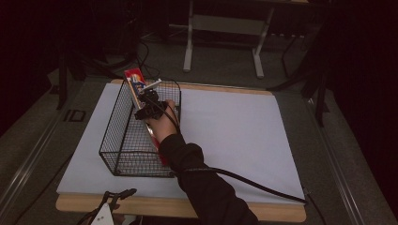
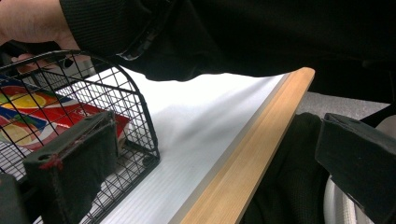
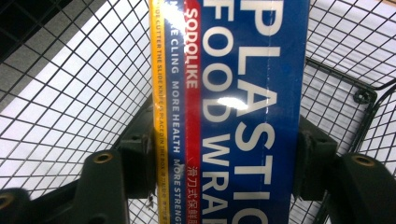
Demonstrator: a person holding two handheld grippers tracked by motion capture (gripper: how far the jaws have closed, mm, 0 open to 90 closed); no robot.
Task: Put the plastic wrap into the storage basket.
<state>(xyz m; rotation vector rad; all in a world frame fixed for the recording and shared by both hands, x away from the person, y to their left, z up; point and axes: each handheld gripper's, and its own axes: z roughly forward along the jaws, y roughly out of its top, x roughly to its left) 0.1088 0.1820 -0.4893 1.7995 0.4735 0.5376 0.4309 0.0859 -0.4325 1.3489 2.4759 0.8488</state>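
A black wire basket (image 1: 112, 123) stands on the left half of the white-covered table (image 1: 234, 131). A long plastic food wrap box (image 1: 135, 79), red and blue, leans lengthwise inside it, and its far end pokes up over the far rim. My right gripper (image 1: 149, 108) is down in the basket, shut across the box's middle. In the right gripper view both pads press the sides of the box (image 3: 243, 93) at the right gripper (image 3: 226, 156), with basket mesh (image 3: 70, 70) behind. My left gripper (image 1: 117, 193) hangs open at the table's front edge, with nothing between its jaws in the left gripper view (image 2: 215, 163).
In the left gripper view the basket's near corner (image 2: 140, 100) with the box (image 2: 70, 116) inside sits left of the wooden table edge (image 2: 252, 154). The person's dark sleeve (image 1: 206, 187) crosses the front of the table. A metal stand (image 1: 223, 28) is on the floor beyond.
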